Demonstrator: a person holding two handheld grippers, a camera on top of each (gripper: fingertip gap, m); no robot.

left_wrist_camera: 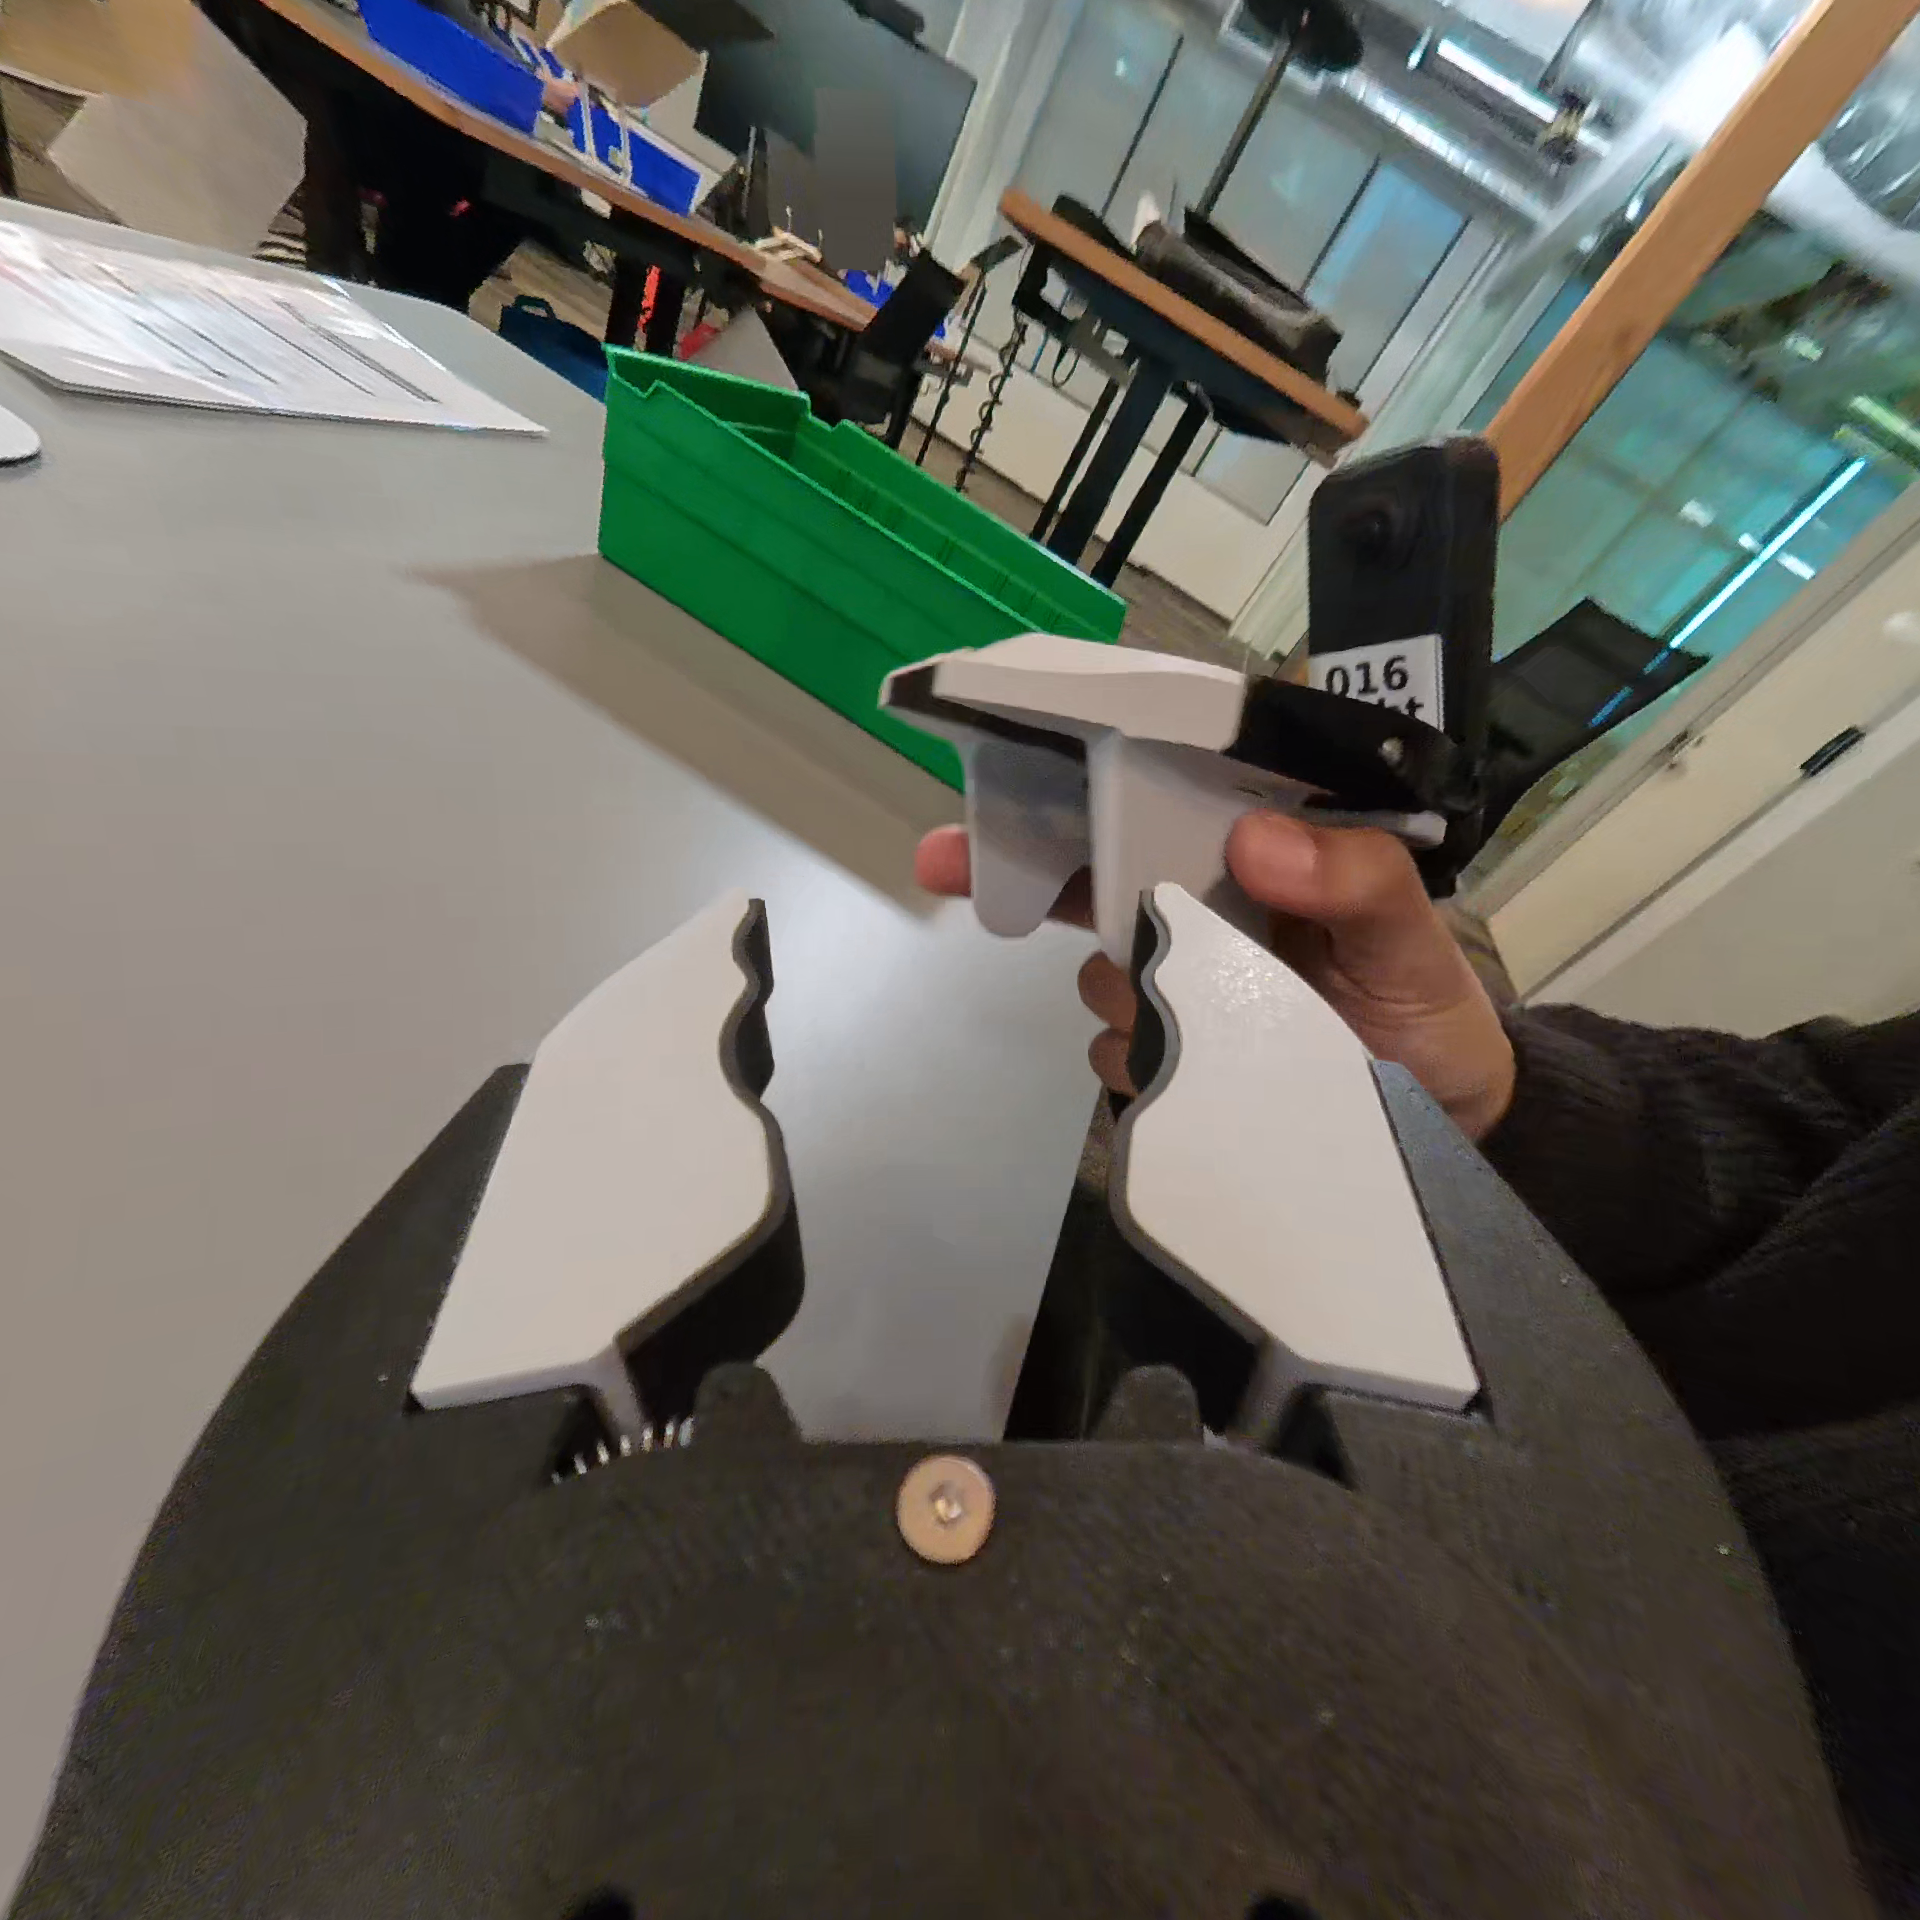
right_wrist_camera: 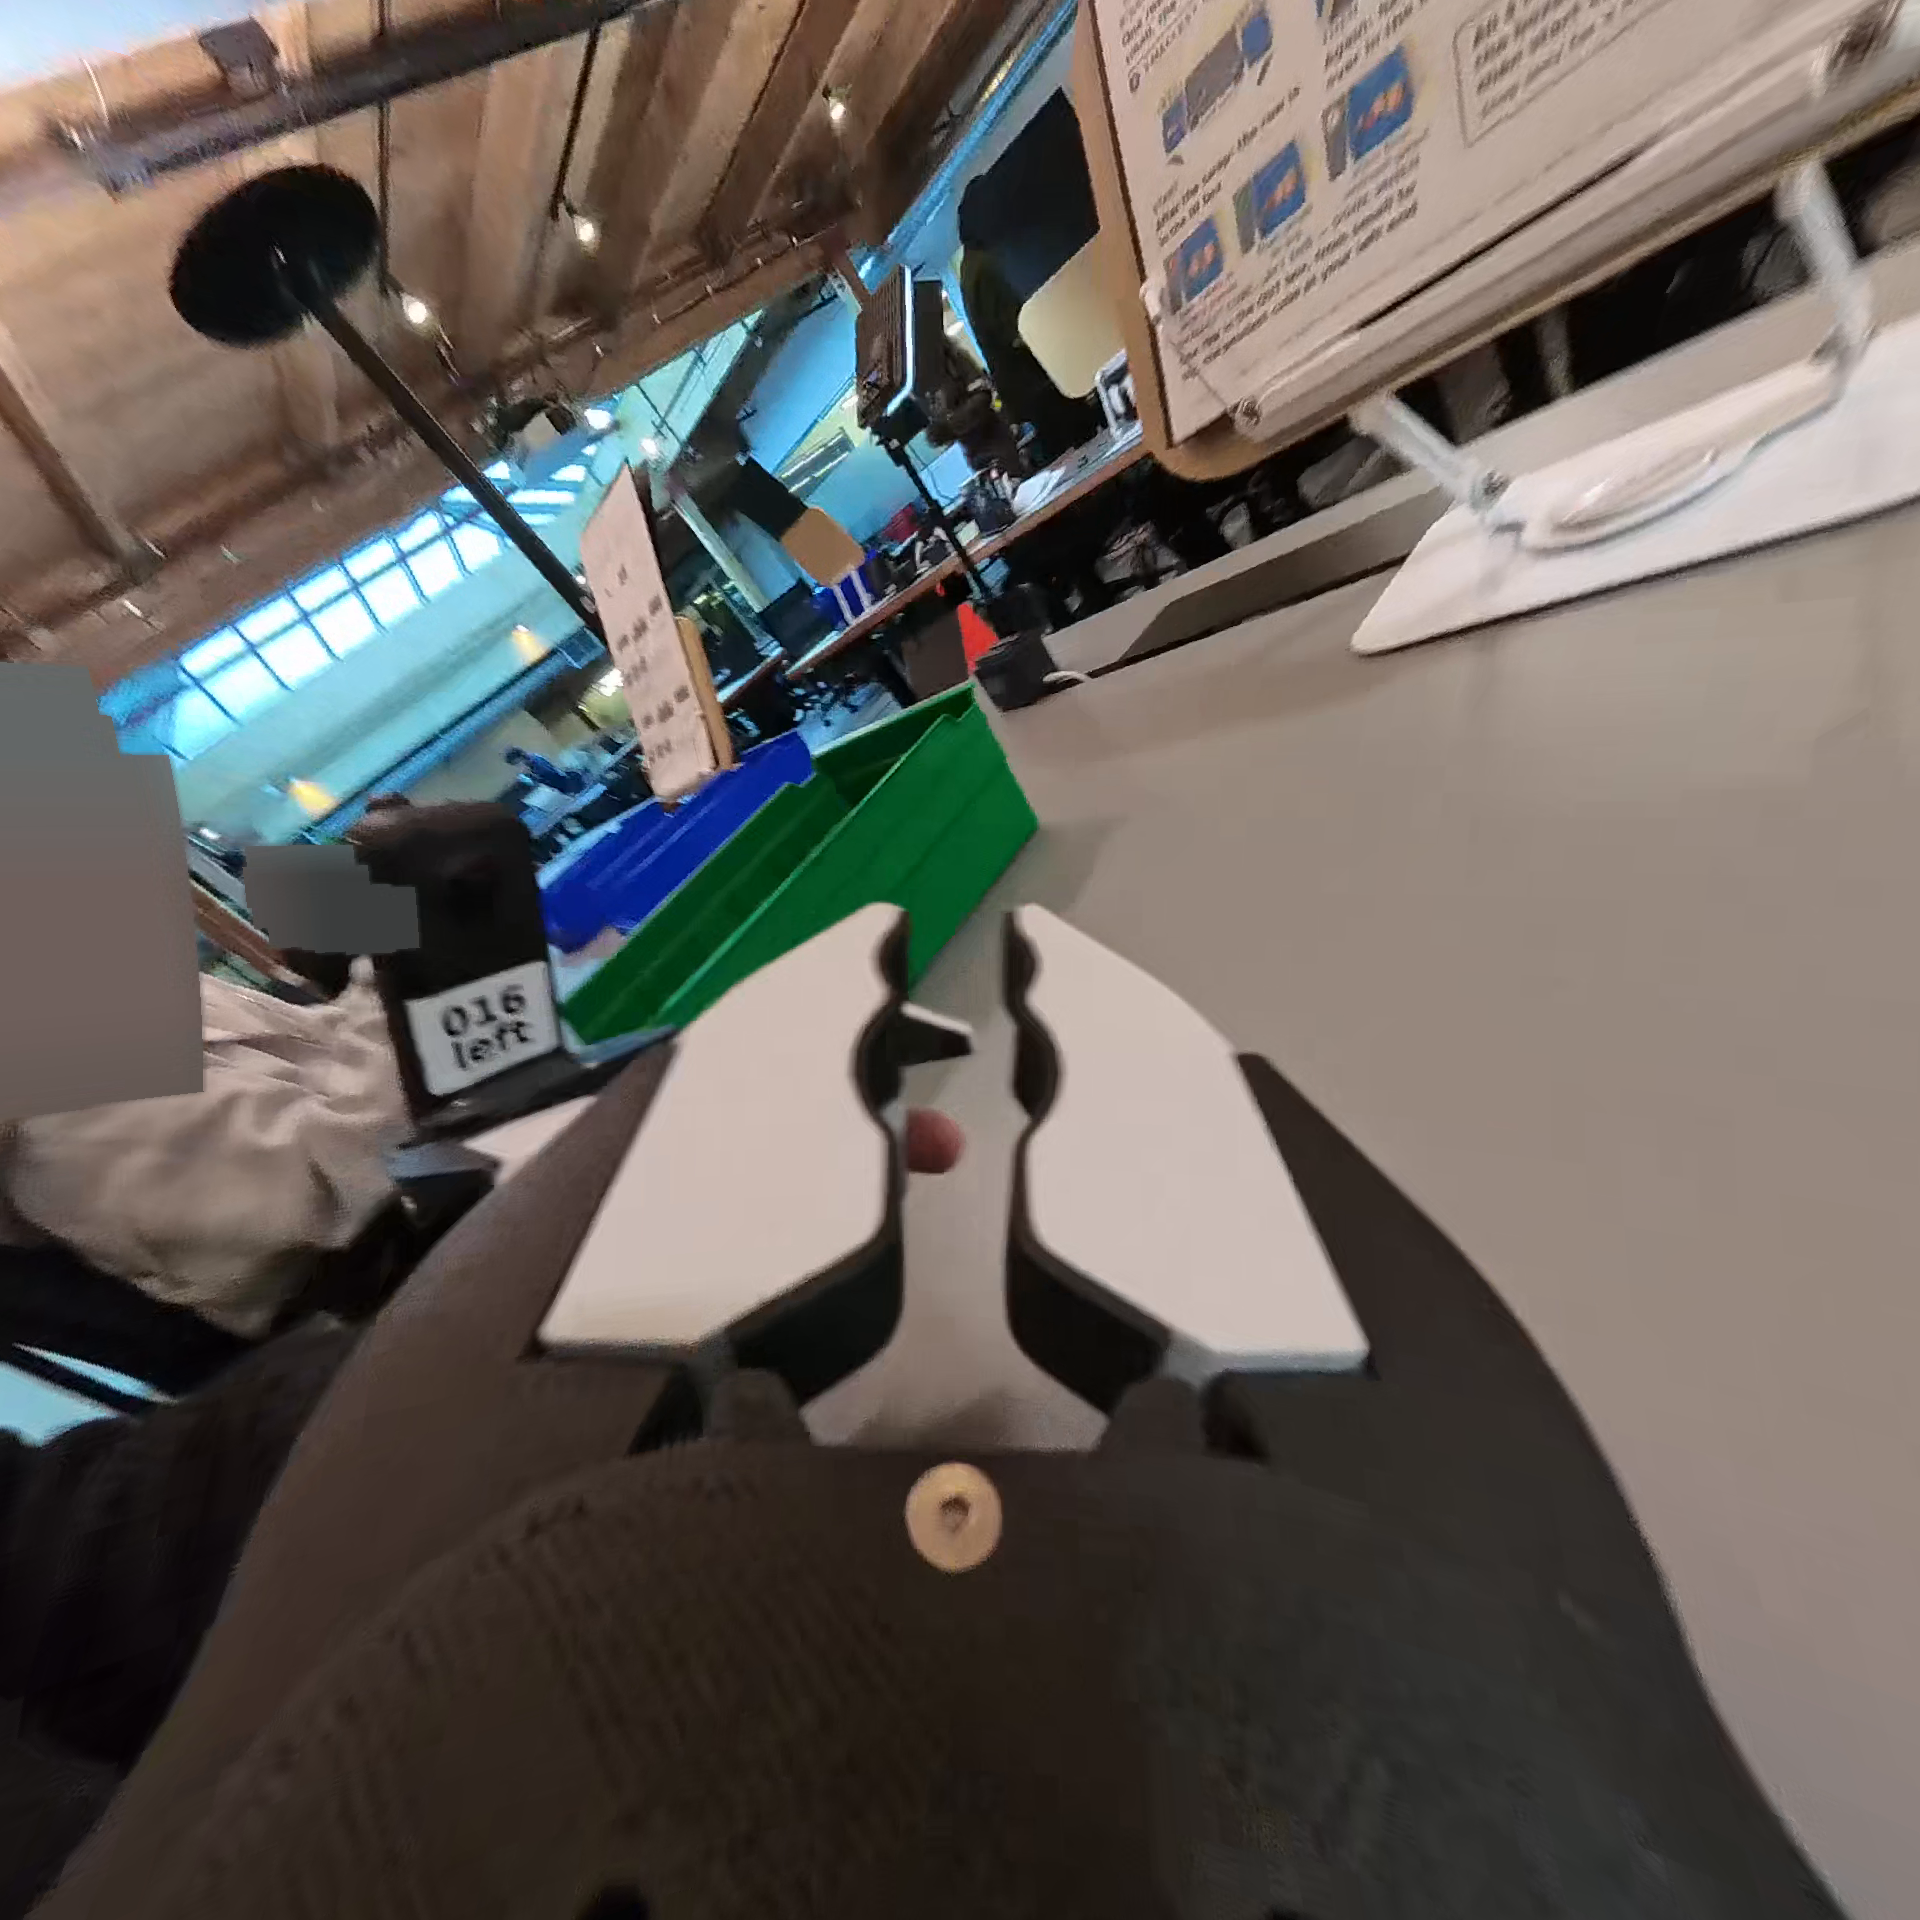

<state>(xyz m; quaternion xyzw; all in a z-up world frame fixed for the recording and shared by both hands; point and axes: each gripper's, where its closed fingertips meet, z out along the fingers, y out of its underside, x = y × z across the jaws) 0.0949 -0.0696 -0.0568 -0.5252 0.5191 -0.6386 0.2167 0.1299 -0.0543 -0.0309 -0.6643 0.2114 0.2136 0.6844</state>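
Note:
My left gripper (left_wrist_camera: pixel 956 914) is open and empty, its jaws spread wide above the grey table (left_wrist_camera: pixel 260 831). My right gripper (right_wrist_camera: pixel 956 925) holds nothing; its jaws stand a narrow gap apart. In the left wrist view the right gripper (left_wrist_camera: pixel 935 707) hovers just ahead of the left fingertips, pointing left, held by a person's hand (left_wrist_camera: pixel 1351 956) in a dark sleeve. A green bin (left_wrist_camera: pixel 831 561) sits on the table behind it and also shows in the right wrist view (right_wrist_camera: pixel 914 831). The left gripper's black camera body (right_wrist_camera: pixel 468 935) is at the left there.
A printed sheet (left_wrist_camera: pixel 208 332) lies at the table's far left. A blue bin (right_wrist_camera: pixel 675 842) sits beside the green one. A board with printed sheets (right_wrist_camera: pixel 1299 208) stands on a white base (right_wrist_camera: pixel 1662 520) at the right. Other desks and chairs stand beyond.

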